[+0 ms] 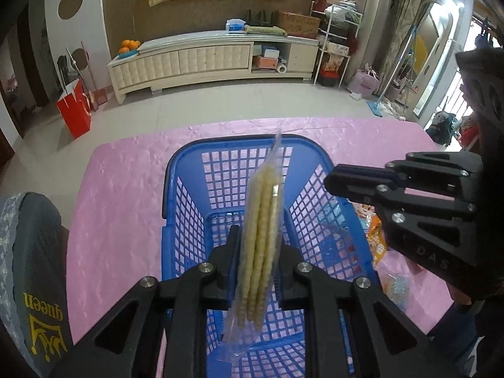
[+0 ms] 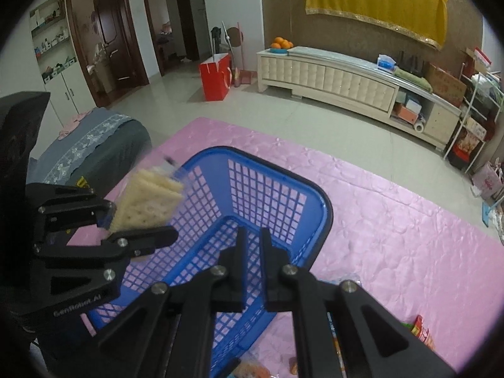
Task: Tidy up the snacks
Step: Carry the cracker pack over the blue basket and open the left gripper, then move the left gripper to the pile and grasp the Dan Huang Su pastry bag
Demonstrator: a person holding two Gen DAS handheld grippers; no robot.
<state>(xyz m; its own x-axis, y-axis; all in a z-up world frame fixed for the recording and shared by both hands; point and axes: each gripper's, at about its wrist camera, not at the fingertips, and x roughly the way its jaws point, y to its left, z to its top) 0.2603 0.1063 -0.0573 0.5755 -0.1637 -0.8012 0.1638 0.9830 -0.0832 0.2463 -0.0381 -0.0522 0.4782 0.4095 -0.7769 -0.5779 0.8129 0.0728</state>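
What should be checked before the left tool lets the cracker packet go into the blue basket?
1. Grip: left tool shut on the clear plastic packet of pale square crackers: ok.
2. Position: packet hangs over the open blue plastic lattice basket: ok.
3. Landing spot: basket floor below the packet looks bare: ok.
4. Right tool: shut with nothing between its fingers, beside the basket's right rim: ok.
5. Basket seated flat on the pink embossed tablecloth: cannot tell.
6. Remaining snacks: orange packets lie on the cloth outside the basket: not ok.
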